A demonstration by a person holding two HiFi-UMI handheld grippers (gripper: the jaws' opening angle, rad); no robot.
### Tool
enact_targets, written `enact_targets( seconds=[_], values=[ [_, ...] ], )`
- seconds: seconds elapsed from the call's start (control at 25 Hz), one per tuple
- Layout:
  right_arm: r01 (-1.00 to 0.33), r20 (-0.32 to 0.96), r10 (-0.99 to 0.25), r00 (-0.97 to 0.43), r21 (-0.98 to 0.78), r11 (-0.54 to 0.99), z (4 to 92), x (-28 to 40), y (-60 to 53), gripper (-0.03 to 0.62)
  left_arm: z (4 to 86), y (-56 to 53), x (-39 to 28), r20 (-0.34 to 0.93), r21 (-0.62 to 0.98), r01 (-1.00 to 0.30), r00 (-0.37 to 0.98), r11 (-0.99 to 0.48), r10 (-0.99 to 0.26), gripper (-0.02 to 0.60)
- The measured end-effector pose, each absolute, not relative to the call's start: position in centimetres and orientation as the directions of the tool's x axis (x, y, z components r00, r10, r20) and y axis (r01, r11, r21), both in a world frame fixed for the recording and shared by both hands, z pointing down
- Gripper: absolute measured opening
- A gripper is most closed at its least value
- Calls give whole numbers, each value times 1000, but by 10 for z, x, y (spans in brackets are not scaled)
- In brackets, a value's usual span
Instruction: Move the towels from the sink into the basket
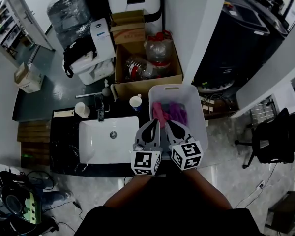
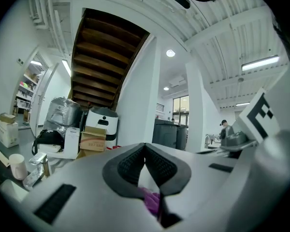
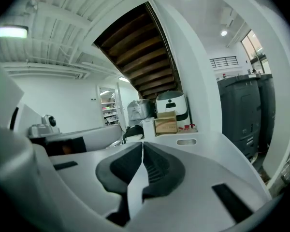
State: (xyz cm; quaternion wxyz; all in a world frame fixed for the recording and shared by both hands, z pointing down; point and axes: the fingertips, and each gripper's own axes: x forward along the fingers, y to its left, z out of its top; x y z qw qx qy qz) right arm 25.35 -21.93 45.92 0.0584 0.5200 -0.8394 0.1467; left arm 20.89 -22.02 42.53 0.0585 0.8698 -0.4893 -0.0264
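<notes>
The sink point(image 1: 96, 151) in the dark worktop point(image 1: 64, 146) looks empty. Pink and purple towels point(image 1: 168, 113) lie in the white basket point(image 1: 200, 119) to its right, so the job seems done. The left tongs point(image 1: 155, 123) and right tongs point(image 1: 170, 124) hover side by side over the basket's near-left edge, roughly level, both closed and empty.

Here's an open office or lab hall, not a home: a white sink point(image 1: 110, 139) set in a dark tabletop point(image 1: 64, 146) out on the floor. Cardboard boxes point(image 1: 147, 63) pile up behind it and an office chair point(image 1: 275, 136) stands off right. A wooden staircase point(image 2: 106, 57) climbs overhead beside strip lights point(image 2: 260, 62).
</notes>
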Motion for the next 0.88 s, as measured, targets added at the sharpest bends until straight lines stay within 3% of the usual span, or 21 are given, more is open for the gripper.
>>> enact_targets(
  seconds=[0.52,0.88],
  values=[
    [-965,129,-957,-261,-20,260,449,229,-156,18,437,-173,169,-14,135,-805,581,-577,-814,13],
    [-954,78,-951,-299,-12,299,432,226,-111,18,424,-123,182,-34,64,-797,600,-601,-799,13]
  ],
)
